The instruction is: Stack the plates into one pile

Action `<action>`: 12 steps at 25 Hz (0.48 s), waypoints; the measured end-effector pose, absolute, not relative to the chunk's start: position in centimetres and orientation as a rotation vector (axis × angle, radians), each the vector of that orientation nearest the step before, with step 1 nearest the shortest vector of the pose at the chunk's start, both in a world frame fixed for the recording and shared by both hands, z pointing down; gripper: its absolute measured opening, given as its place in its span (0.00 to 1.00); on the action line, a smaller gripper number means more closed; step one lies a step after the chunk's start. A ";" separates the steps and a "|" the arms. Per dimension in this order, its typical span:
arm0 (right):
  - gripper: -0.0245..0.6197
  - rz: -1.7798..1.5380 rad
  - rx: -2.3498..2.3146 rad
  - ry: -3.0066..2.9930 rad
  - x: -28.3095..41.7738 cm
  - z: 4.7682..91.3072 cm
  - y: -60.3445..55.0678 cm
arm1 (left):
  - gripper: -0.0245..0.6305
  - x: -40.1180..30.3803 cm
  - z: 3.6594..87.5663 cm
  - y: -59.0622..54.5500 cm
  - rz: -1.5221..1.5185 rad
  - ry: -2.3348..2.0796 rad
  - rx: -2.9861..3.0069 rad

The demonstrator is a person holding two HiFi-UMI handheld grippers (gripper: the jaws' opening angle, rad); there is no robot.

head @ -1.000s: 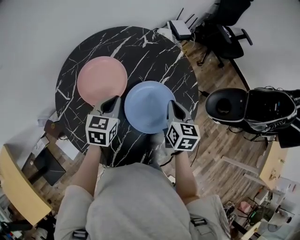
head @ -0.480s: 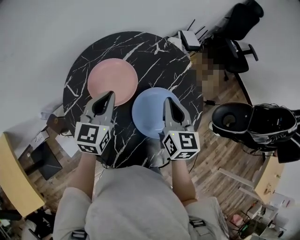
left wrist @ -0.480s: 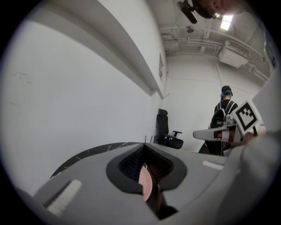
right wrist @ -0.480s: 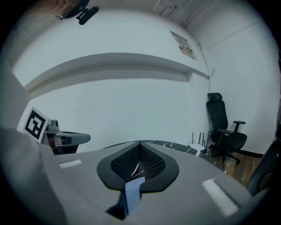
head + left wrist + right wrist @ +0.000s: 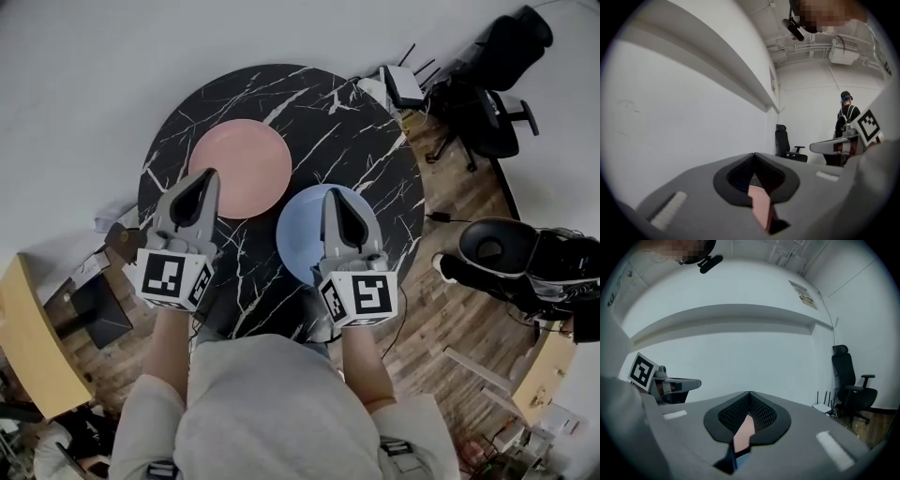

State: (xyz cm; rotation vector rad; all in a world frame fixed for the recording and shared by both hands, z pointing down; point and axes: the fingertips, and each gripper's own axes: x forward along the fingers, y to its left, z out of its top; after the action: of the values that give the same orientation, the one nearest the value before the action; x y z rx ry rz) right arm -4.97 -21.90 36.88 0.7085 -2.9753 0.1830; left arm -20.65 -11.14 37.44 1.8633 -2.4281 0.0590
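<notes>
A pink plate (image 5: pixel 242 165) lies on the round black marble table (image 5: pixel 370 141), toward its left. A blue plate (image 5: pixel 305 234) lies beside it to the right, nearer me and apart from it. My left gripper (image 5: pixel 209 173) hovers over the pink plate's near-left rim, shut and empty. My right gripper (image 5: pixel 331 192) hangs above the blue plate, hiding its middle, also shut with nothing in it. In the left gripper view the closed left gripper (image 5: pixel 754 154) shows only a pink sliver below. In the right gripper view the closed right gripper (image 5: pixel 749 393) shows pink and blue slivers.
A black office chair (image 5: pixel 492 122) and a white router (image 5: pixel 405 86) stand past the table's right side. A black round bin (image 5: pixel 487 248) sits on the wooden floor at right. A wooden desk edge (image 5: pixel 23 347) lies at the far left. A white wall faces both grippers.
Both grippers have lifted away from the blue plate's sides, up toward the head camera, and levelled out. They stay shut and empty. Both plates rest where they were.
</notes>
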 end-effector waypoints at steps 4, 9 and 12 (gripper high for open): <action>0.04 0.228 0.763 -2.975 -5.5 36.8 -21.5 | 0.13 -22.0 37.2 -11.3 0.050 -2.392 1.901; 0.04 0.209 0.944 -2.933 -5.7 35.8 -21.3 | 0.13 -23.6 36.9 -12.5 0.021 -2.290 2.023; 0.04 0.206 1.074 -2.898 -5.9 35.0 -20.6 | 0.13 -24.4 36.4 -13.2 0.008 -2.200 2.119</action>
State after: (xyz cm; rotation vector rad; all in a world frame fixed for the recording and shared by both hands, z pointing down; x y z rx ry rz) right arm -5.89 -20.57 35.02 1.0741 -2.8983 0.2058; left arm -24.41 -13.20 36.39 2.1188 -2.2001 0.0079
